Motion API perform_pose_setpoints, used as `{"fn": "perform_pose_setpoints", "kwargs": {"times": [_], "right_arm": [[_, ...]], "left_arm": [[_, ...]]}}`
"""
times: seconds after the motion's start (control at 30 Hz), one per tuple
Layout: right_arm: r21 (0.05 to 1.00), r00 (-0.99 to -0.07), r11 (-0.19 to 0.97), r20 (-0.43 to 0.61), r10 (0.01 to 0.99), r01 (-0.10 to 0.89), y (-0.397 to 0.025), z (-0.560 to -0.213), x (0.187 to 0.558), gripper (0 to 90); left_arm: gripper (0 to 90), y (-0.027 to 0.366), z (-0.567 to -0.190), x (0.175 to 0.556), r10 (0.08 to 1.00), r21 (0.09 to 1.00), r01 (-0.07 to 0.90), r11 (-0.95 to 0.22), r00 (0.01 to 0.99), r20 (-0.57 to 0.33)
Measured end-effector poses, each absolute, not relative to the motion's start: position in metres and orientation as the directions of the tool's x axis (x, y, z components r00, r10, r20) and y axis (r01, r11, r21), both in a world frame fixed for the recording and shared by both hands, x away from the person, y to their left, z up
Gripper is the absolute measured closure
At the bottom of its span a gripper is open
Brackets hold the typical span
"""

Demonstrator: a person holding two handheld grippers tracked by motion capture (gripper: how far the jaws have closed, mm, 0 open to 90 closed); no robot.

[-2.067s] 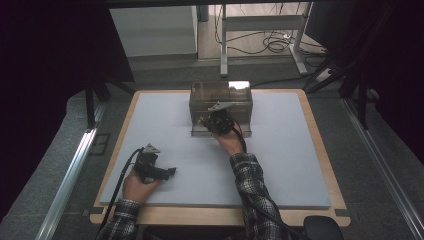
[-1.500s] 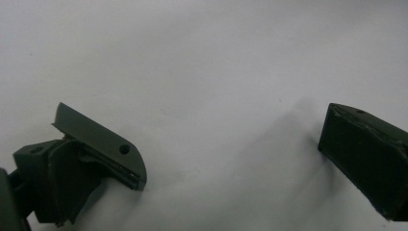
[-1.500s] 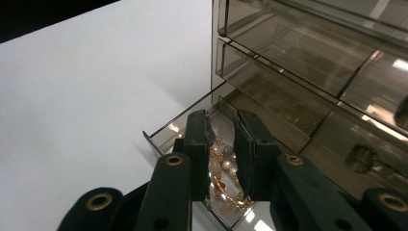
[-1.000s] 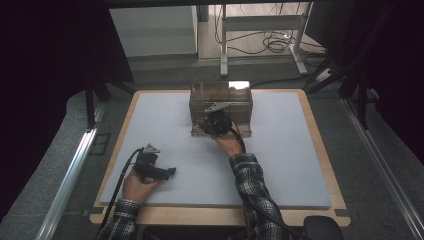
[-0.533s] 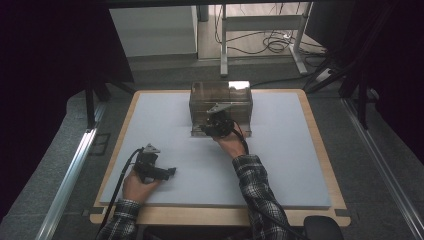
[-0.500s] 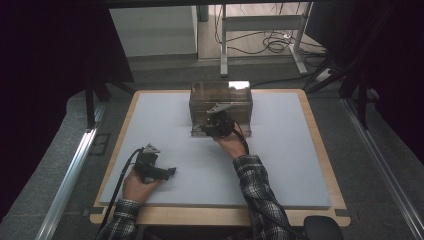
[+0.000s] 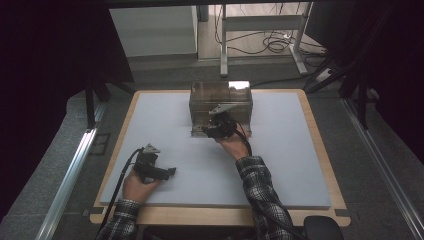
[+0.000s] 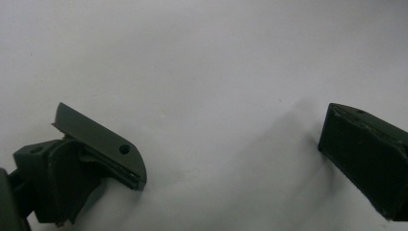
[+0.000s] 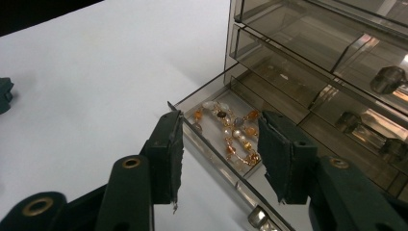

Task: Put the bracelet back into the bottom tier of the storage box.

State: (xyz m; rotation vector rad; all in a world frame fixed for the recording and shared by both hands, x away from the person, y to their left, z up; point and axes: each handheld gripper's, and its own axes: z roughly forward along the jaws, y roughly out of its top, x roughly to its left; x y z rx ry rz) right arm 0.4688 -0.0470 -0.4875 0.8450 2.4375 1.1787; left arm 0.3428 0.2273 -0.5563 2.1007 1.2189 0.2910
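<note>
A: What is the biggest thing here?

B: The table (image 7: 300, 165), w/ a pale blue-grey mat on top and a wood edge around it. It has dark floor around it, and cables lie on the floor far behind.

A: And on the mat?

B: A clear smoky drawer box (image 7: 220, 102) stands at the far middle of the mat. In the right gripper view it has several drawers w/ round knobs. The lowest drawer (image 9: 216, 144) is pulled out toward the camera.

A: The person?

B: Two forearms in plaid sleeves come in from the bottom. The right hand (image 7: 235, 146) reaches forward to the box. The left hand (image 7: 134, 184) rests on the mat near the front left, well apart from the box.

A: Right gripper state?

B: The right gripper (image 9: 219, 154) is just in front of the box, over the front wall of the pulled-out drawer. Its jaws stand apart, w/ a clear gap, and nothing is between them. Whether a jaw touches the drawer wall, I cannot tell.

A: Left gripper?

B: The left gripper (image 8: 231, 154) lies low over bare mat. Its jaws are wide apart and hold nothing. Its cable (image 7: 120, 180) trails back toward the person.

A: The smallest thing?

B: A beaded bracelet (image 9: 231, 132), w/ gold, orange and pearl-like beads. It lies inside the pulled-out drawer, at the corner near the right gripper's jaws.
</note>
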Motion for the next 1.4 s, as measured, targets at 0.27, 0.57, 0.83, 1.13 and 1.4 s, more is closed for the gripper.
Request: {"fn": "perform_pose_setpoints", "kwargs": {"times": [0.27, 0.57, 0.83, 1.13, 1.4], "right_arm": [[0.783, -0.783, 0.498, -0.022, 0.622, 0.373, -0.051, -0.486, 0.465, 45.8], [0.777, -0.786, 0.506, -0.024, 0.617, 0.374, -0.057, -0.483, 0.46, 41.6], [0.772, -0.785, 0.512, -0.028, 0.618, 0.376, -0.064, -0.479, 0.456, 38.2], [0.766, -0.785, 0.522, -0.036, 0.618, 0.376, -0.071, -0.477, 0.452, 36.2], [0.76, -0.782, 0.524, -0.034, 0.622, 0.384, -0.079, -0.475, 0.449, 34.2]], "left_arm": [[0.0, 0.227, -0.556, 0.343, 0.833, 0.656, 0.68, -0.328, 0.536, -0.14], [0.0, 0.227, -0.556, 0.343, 0.833, 0.656, 0.68, -0.328, 0.536, -0.14], [0.0, 0.227, -0.556, 0.343, 0.833, 0.656, 0.68, -0.328, 0.536, -0.14], [0.0, 0.227, -0.556, 0.343, 0.833, 0.656, 0.68, -0.328, 0.536, -0.139], [0.0, 0.227, -0.556, 0.343, 0.833, 0.655, 0.68, -0.328, 0.536, -0.139]]}}
